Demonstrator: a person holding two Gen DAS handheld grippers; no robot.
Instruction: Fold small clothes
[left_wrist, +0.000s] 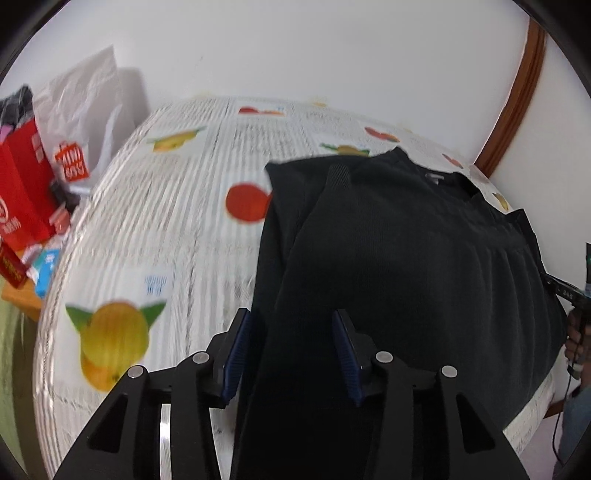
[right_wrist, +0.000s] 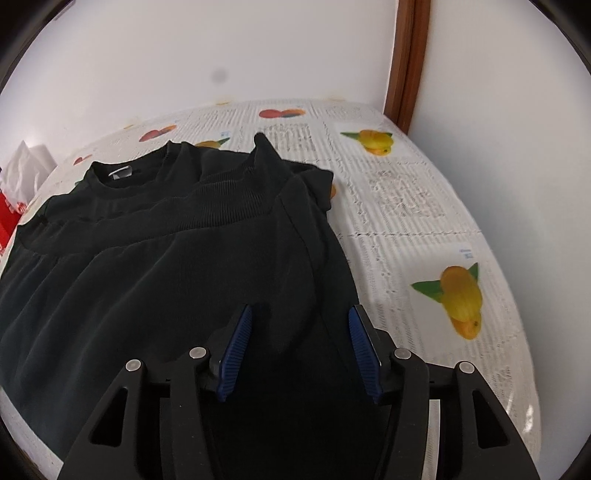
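Black shirt (left_wrist: 406, 258) lies flat on the bench (left_wrist: 147, 229), filling centre and right of the left wrist frame; in the right wrist frame it fills centre and left (right_wrist: 166, 277). Collar with a pale tag sits at the far end, upper left of the right view. One sleeve is folded in over the body, its ribbed cuff pointing toward the upper centre of the left view. Bottom part is folded up, ribbed hem band lying across the chest just below the collar.

Left claw (left_wrist: 291, 350) at bottom centre, jaws wide, blue pads either side of the shirt's left edge, gripping nothing. Right claw (right_wrist: 299, 347) at bottom centre of its frame, jaws wide, over the shirt near its right edge, gripping nothing. Contact with the cloth cannot be told for either.

Bench cover is white, printed with grey text lines and fruit. Red box (left_wrist: 22, 199) and white bag (left_wrist: 85, 110) stand at the left edge of the left view. Brown trim (right_wrist: 408, 62) runs up the white wall, upper right of the right view.
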